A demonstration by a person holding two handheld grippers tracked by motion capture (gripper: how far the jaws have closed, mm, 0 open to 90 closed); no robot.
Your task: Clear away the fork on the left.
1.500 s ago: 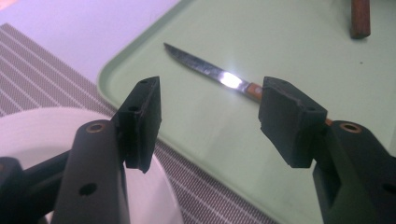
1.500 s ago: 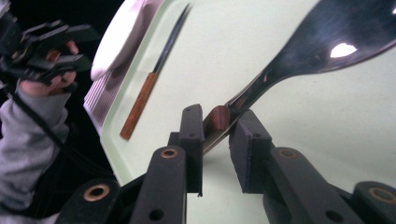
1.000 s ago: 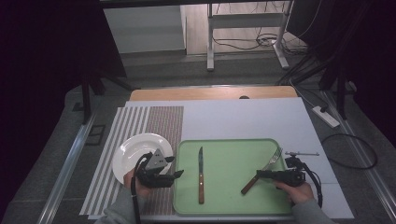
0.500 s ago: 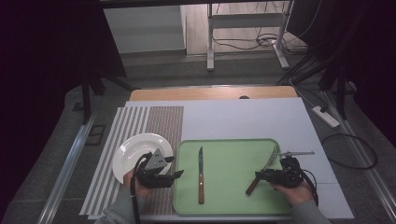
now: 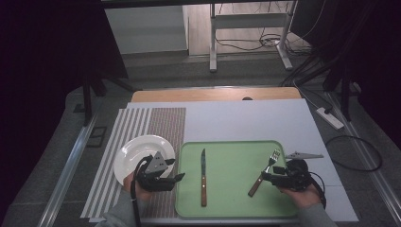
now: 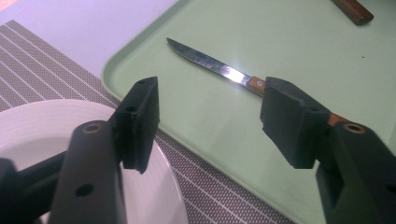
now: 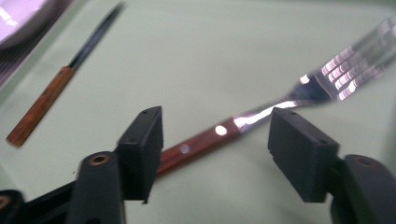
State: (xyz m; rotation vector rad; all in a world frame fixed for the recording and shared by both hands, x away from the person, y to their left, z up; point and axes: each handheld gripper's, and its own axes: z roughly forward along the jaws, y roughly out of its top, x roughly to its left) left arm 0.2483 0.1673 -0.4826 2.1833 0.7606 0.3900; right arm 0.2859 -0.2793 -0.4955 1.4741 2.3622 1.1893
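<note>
A green tray (image 5: pixel 231 163) holds a wooden-handled knife (image 5: pixel 203 177) on its left half and a wooden-handled fork (image 5: pixel 263 174) on its right half, tines pointing away. My right gripper (image 5: pixel 270 174) hovers over the fork's handle. Its jaws have just been opening. The fork (image 7: pixel 261 114) lies flat on the tray between and beyond the pads, untouched. My left gripper (image 5: pixel 174 170) stands open above the tray's left rim, beside the white plate (image 5: pixel 137 153). Beyond its empty jaws (image 6: pixel 205 112) lies the knife (image 6: pixel 219 67).
The plate sits on a striped placemat (image 5: pixel 142 127) to the left of the tray. A white table surface (image 5: pixel 246 118) stretches behind the tray. A grey plate piece (image 5: pixel 302 154) lies just right of the tray. Cables and a power strip (image 5: pixel 331 118) are on the floor.
The right gripper's jaws have spread apart, letting go of the fork's handle, and the hand has risen a little. The fork rests on the tray. The left gripper has stayed put.
</note>
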